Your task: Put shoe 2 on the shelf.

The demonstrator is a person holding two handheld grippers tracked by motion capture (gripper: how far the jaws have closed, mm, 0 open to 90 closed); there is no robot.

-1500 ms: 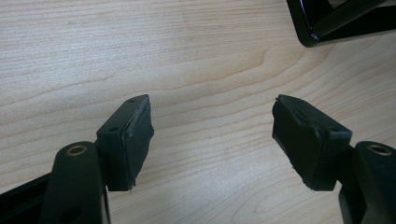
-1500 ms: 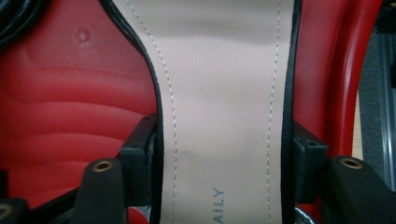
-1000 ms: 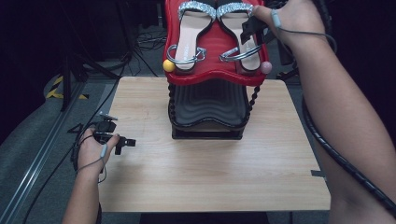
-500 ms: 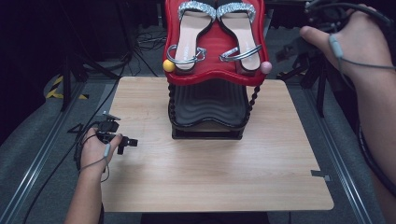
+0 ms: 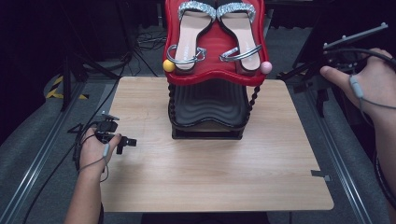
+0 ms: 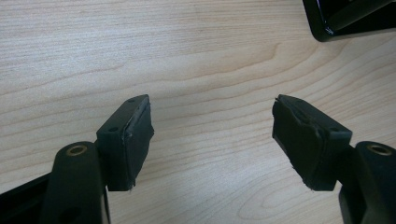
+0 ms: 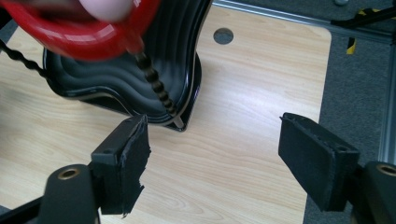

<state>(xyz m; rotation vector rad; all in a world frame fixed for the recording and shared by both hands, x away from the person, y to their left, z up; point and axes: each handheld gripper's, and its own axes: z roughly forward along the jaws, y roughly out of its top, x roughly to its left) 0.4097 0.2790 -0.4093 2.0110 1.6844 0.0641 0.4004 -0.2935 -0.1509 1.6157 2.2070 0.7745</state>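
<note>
While the person's left hand (image 5: 95,148) rests at the table's eight o'clock edge, the left gripper (image 5: 122,141) it holds points across the wood toward three o'clock. Seen in the left gripper view, its two black jaws stand wide apart over bare table (image 6: 196,60), with nothing between the pads, and a black corner of the shoe rack's base (image 6: 348,16) sits at one o'clock.

Farther out, at three o'clock and off the table's right edge, the right hand (image 5: 369,86) holds the right gripper (image 5: 343,56) above the grey floor (image 5: 345,140). In the right gripper view its jaws are also wide, having just been opening, and they grip nothing; between them lie the table and its edge. At eleven o'clock in that view stand the black ribbed lower tier (image 7: 121,70) of the rack, a beaded black post (image 7: 156,86) and the blurred red tray (image 7: 79,35) above.

In the high view the shoe rack (image 5: 208,105) stands at the table's twelve o'clock side, well apart from both grippers. Its red top tray (image 5: 212,70) carries a pair of sandals (image 5: 217,30) side by side, toes toward twelve o'clock, with glittery front straps and silver ankle loops at the heels. A yellow ball (image 5: 168,66) caps the tray's near left corner and a pink ball (image 5: 266,67) the near right.
</note>
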